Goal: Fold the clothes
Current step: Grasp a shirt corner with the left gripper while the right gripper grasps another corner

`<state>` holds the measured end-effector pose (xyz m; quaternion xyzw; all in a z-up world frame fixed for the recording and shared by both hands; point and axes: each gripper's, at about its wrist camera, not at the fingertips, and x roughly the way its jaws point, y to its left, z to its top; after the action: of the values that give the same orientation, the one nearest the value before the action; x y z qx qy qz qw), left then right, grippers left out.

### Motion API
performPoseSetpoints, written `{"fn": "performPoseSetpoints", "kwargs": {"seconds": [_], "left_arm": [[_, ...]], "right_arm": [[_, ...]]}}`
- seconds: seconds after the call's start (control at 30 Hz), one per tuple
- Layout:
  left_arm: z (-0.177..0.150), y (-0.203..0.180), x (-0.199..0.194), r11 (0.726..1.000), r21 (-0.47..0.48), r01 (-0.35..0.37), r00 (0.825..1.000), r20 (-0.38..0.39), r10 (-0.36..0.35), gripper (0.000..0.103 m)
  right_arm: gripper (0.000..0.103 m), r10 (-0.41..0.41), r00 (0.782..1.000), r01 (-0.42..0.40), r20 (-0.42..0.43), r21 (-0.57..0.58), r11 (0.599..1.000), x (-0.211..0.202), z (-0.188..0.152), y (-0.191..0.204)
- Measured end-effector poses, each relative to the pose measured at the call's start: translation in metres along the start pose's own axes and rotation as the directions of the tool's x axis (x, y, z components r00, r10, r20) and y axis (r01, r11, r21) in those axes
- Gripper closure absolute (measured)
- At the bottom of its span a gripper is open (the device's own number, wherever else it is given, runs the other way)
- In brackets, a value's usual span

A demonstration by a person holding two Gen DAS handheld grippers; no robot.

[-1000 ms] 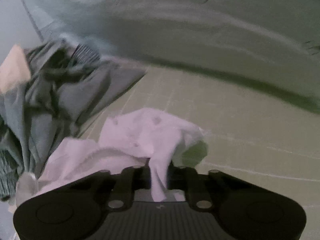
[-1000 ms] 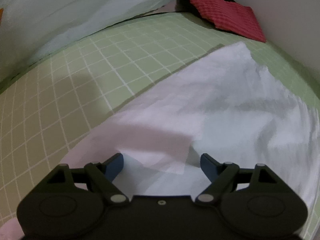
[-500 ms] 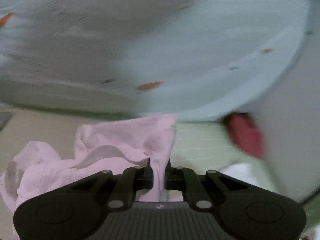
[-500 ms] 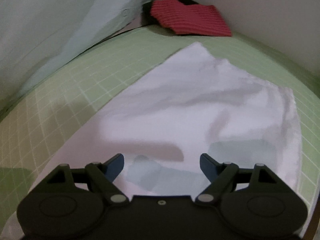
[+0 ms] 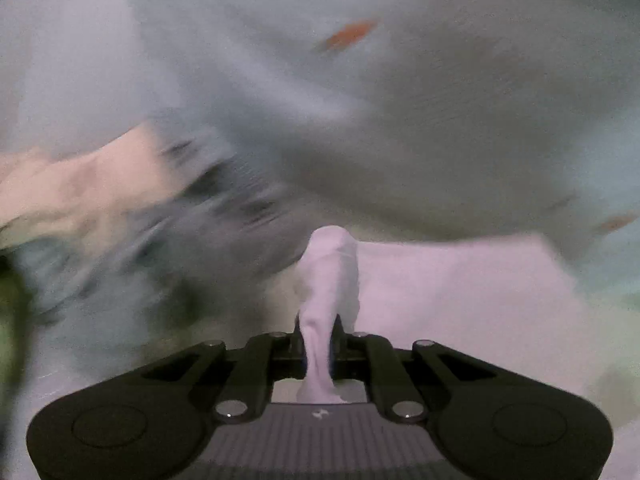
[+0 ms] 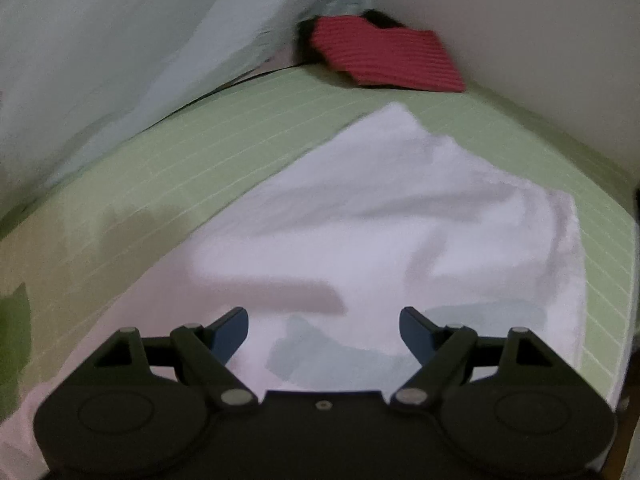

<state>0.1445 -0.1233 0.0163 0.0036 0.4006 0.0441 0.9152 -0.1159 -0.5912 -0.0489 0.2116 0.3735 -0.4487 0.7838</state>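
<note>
1. Since one second ago the left wrist view has swung: then it looked at a heap of grey clothes at 9 o'clock and the green mat, now it is much blurred and shows mostly a pale blue cloth (image 5: 400,100) above. The right wrist view has moved little; the white cloth now fills more of the middle, and the red cloth has come nearer to 12 o'clock.

2. The left claw (image 5: 318,344) is pressed together on a bunched strip of the white cloth (image 5: 328,280), which rises between its fingers.

3. The right claw (image 6: 322,330) is wide apart and grips nothing; it hangs over the near part of the white cloth (image 6: 360,220).

4. The white cloth lies spread on the green mat (image 6: 200,168), wrinkled, with one corner toward 12 o'clock.

5. Step in hand, as I judge: one edge or corner is lifted by the left claw to carry it over or to pull the cloth flat. Which of these, the blur does not allow to say.

6. The next move calls for the right claw to take or hold down another part, so the cloth does not slide.

7. Count: one white cloth, one red cloth (image 6: 384,60) at 12 o'clock near the wall, one blurred grey heap (image 5: 180,220) at 9 o'clock, two claws.
</note>
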Motion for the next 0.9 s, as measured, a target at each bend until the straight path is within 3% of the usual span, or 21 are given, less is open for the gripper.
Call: {"fn": "performPoseSetpoints", "kwargs": {"seconds": [0.1,0.17,0.23,0.4,0.5,0.57,0.7,0.73,0.83,0.87,0.9], "left_arm": [[-0.017,0.022,0.020,0.995,-0.098,-0.011,0.993,-0.118,-0.001,0.087],[-0.023,0.020,0.028,0.994,-0.106,-0.018,0.990,-0.141,0.003,0.073],[-0.025,0.015,0.038,0.995,-0.098,-0.024,0.987,-0.162,0.008,0.068],[-0.041,-0.001,0.048,0.995,-0.092,-0.050,0.974,-0.224,0.028,0.062],[-0.041,-0.004,0.055,0.996,-0.067,-0.058,0.971,-0.236,0.041,0.062],[-0.041,-0.004,0.057,0.996,-0.069,-0.061,0.970,-0.240,0.043,0.061],[-0.041,-0.003,0.058,0.995,-0.076,-0.065,0.968,-0.245,0.045,0.061],[-0.041,-0.004,0.058,0.995,-0.076,-0.067,0.968,-0.245,0.046,0.061],[-0.041,-0.006,0.058,0.995,-0.067,-0.071,0.969,-0.243,0.052,0.061],[-0.041,-0.006,0.058,0.995,-0.065,-0.072,0.969,-0.243,0.054,0.060],[-0.041,-0.006,0.058,0.995,-0.064,-0.073,0.969,-0.243,0.055,0.060]], "right_arm": [[0.020,0.073,0.997,-0.072,0.004,-0.079,0.994,-0.002,0.004,0.033],[0.019,0.125,0.992,-0.123,0.004,-0.131,0.984,-0.003,0.007,0.055],[0.019,0.177,0.984,-0.174,0.001,-0.184,0.968,-0.004,0.010,0.078],[0.019,0.372,0.926,-0.377,-0.069,-0.235,0.896,-0.001,0.011,0.144],[0.020,0.467,0.878,-0.479,-0.105,-0.213,0.852,0.000,0.011,0.175],[0.020,0.539,0.834,-0.552,-0.118,-0.157,0.819,-0.001,0.013,0.188],[0.021,0.711,0.694,-0.716,-0.118,-0.001,0.698,-0.008,0.016,0.205],[0.021,0.727,0.676,-0.732,-0.124,0.001,0.681,-0.009,0.015,0.208],[0.023,0.745,0.648,-0.758,-0.161,-0.040,0.651,-0.011,0.011,0.218],[0.028,0.750,0.639,-0.766,-0.174,-0.053,0.640,-0.012,0.010,0.221],[0.054,0.755,0.629,-0.774,-0.186,-0.066,0.629,-0.012,0.009,0.224]]}}
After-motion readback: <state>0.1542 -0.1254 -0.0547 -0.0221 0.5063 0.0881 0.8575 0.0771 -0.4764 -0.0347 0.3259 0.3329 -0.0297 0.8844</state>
